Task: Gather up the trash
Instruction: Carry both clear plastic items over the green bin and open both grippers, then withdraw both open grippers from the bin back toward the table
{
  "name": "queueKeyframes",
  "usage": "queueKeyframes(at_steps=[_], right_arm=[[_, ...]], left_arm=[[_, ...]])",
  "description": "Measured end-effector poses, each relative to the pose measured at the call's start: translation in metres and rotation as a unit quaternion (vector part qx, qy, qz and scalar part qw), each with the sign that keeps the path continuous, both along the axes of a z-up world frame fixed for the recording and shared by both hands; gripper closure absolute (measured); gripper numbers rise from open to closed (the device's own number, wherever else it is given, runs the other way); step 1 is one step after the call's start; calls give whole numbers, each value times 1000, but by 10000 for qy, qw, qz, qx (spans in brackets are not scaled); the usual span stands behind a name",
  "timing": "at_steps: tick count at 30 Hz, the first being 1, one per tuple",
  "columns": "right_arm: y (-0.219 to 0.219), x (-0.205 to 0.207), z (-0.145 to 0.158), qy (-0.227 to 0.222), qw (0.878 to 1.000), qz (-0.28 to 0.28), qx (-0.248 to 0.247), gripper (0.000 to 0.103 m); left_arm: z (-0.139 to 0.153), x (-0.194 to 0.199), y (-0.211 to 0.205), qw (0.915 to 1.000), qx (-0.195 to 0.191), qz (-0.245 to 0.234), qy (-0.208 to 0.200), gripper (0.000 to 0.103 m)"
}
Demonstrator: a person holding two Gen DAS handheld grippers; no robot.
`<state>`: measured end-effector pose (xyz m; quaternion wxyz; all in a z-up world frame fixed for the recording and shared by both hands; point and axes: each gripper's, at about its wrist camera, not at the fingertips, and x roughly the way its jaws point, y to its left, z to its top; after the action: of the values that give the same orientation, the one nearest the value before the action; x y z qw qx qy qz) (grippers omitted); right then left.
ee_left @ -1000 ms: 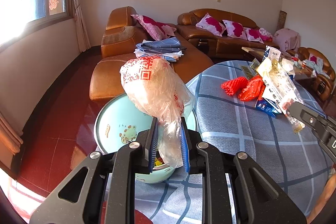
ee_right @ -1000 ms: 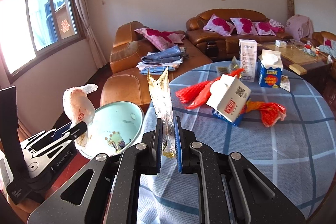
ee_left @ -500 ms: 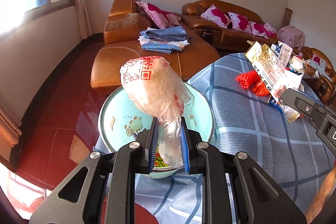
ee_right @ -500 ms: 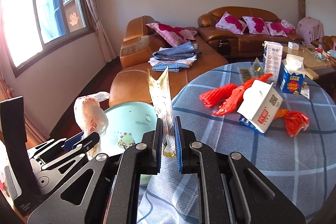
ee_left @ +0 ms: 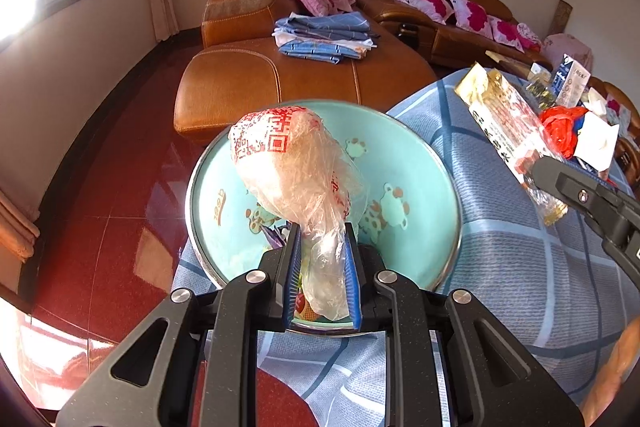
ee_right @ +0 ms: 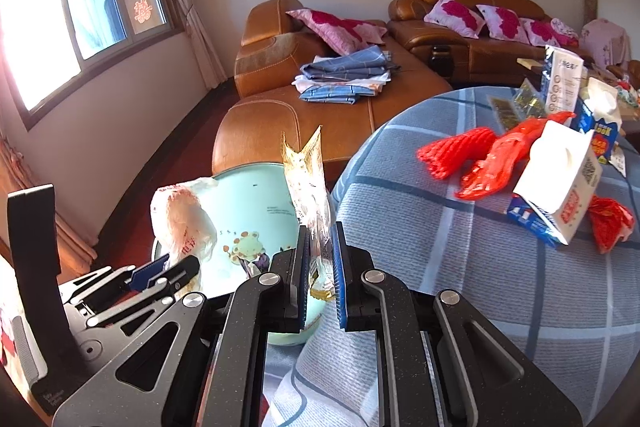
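Note:
My left gripper is shut on a crumpled clear plastic bag with red print and holds it right above a light blue basin. The basin sits at the table's left edge with some scraps inside. My right gripper is shut on a clear and gold snack wrapper, held upright beside the basin. The left gripper and its bag show at the left of the right wrist view. The wrapper and the right gripper's finger show at the right of the left wrist view.
A blue checked tablecloth covers the round table. On it lie red net bags, a tipped white carton and further cartons. A brown leather sofa with folded cloths stands behind. The floor is red.
Both grippers have moved toward the basin with their trash. The basin now fills more of both views and the plastic bag hangs over its middle.

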<state>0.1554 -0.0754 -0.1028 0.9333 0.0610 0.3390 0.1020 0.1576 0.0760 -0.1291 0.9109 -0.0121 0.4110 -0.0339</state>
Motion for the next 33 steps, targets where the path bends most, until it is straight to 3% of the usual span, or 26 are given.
queueKeyframes(at_steps=[9, 16, 27, 31, 33], right_arm=[[19, 33, -17, 332, 9992, 205, -51, 91], [15, 45, -28, 589, 9977, 289, 171, 85], [-6, 16, -5, 174, 9995, 6, 257, 85], [-8, -1, 1, -25, 9999, -48, 119, 85], [-11, -7, 2, -46, 9998, -86, 152, 85]], left_arm=[[-10, 7, 10, 9999, 11, 57, 154, 84], [-14, 12, 15, 9996, 2, 138, 242, 83], [-15, 10, 11, 9997, 78, 117, 207, 81], [-16, 9, 9, 9997, 124, 85, 193, 77], [-13, 9, 8, 9997, 188, 106, 140, 68]])
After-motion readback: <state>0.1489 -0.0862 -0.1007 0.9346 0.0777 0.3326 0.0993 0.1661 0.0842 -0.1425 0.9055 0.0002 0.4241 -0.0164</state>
